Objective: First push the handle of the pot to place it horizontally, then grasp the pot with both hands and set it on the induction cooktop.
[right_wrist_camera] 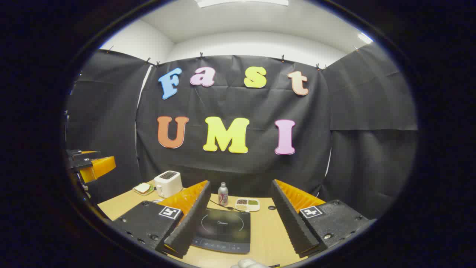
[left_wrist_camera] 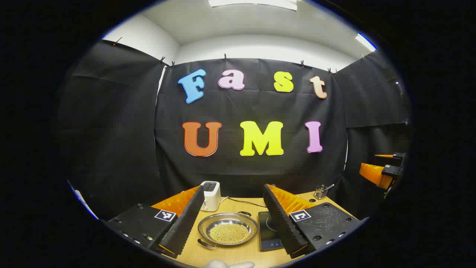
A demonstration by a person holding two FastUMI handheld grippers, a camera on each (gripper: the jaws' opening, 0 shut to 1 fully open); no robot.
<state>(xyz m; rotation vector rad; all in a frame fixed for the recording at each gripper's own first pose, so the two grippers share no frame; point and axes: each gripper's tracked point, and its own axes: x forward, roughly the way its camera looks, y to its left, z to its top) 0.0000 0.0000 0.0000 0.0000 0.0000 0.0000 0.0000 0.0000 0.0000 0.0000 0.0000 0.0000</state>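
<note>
handle-pushing not begun, we judge: both the left gripper [left_wrist_camera: 234, 232] and right gripper [right_wrist_camera: 241, 232] hang spread, empty. pot [left_wrist_camera: 228, 229] rests at the cooktop's [left_wrist_camera: 268, 230] nine o'clock; next we lower onto its handle [left_wrist_camera: 204, 243].

Bright, even light from ceiling panels [left_wrist_camera: 253, 3] at top of frame in both views; sharp centre, strong fisheye bowing at edges, soft shadows on the table [right_wrist_camera: 266, 230], faint glare on the pot [left_wrist_camera: 228, 229].
</note>
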